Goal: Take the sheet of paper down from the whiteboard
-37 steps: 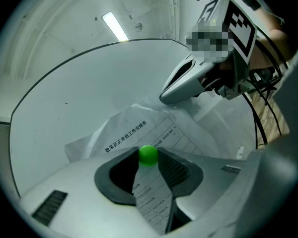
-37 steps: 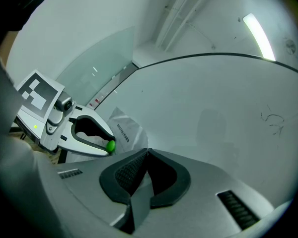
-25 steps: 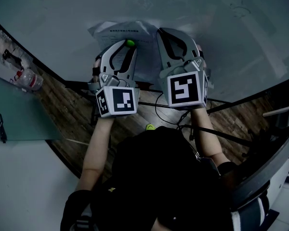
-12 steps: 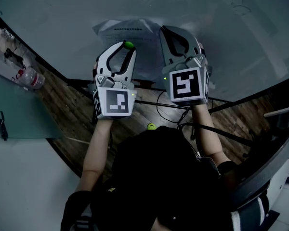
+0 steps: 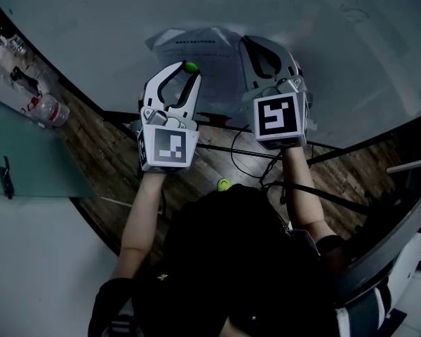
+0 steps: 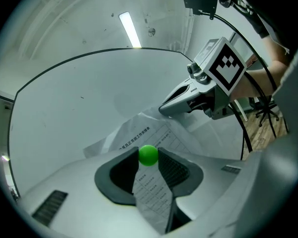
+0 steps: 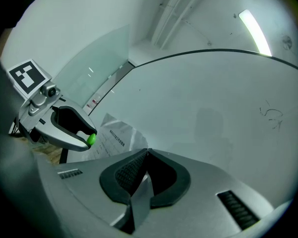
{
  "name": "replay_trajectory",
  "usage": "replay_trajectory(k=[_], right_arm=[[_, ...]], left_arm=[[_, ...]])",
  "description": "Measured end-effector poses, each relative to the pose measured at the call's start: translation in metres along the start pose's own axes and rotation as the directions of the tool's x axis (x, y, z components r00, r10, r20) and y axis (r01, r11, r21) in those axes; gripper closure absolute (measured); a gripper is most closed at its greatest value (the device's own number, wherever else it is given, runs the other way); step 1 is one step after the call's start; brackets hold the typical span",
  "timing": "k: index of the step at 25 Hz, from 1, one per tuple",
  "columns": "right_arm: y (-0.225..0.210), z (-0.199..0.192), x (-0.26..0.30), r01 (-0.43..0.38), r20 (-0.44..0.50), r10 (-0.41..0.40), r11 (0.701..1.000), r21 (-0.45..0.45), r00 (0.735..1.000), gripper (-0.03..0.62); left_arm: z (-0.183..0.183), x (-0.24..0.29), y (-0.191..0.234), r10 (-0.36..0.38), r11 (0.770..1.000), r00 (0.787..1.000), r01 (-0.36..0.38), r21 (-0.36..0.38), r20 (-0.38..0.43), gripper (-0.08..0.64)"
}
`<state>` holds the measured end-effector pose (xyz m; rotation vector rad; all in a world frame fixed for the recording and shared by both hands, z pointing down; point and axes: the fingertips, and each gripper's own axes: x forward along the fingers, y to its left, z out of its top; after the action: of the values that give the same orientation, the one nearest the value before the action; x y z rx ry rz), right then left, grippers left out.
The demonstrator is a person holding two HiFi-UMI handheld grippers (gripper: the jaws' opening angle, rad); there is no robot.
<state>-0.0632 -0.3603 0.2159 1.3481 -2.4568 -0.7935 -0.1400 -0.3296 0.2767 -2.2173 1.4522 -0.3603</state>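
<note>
Left claw [image 5: 185, 74] grasps a green ball [image 5: 190, 67], probably the magnet, over the sheet of paper [image 5: 196, 44], which hangs crumpled near the whiteboard's [image 5: 91, 27] lower edge. Right claw [image 5: 250, 43] is clenched on the sheet's right edge. I judge the ball is freed; next I must draw the sheet away gently.

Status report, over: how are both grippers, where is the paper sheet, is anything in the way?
Left gripper shut on green magnet. Right gripper shut on sheet of paper, at its edge. Paper crumpled, against whiteboard. No obstacle seen.
</note>
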Motion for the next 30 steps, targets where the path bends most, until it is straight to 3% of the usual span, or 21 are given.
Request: replay_trajectory(k=[17, 30], right_arm=[[0.025, -0.012, -0.016, -0.037, -0.047, 0.041, 0.995, 0.088, 0.998, 0.580], [0.037, -0.007, -0.037, -0.024, -0.067, 0.032, 0.994, 0.106, 0.997, 0.580]], left_arm=[[-0.014, -0.027, -0.012, -0.042, 0.998, 0.999, 0.041, -0.039, -0.031, 0.436], [-0.015, -0.044, -0.021, -0.069, 0.997, 0.997, 0.069, -0.037, -0.023, 0.436]])
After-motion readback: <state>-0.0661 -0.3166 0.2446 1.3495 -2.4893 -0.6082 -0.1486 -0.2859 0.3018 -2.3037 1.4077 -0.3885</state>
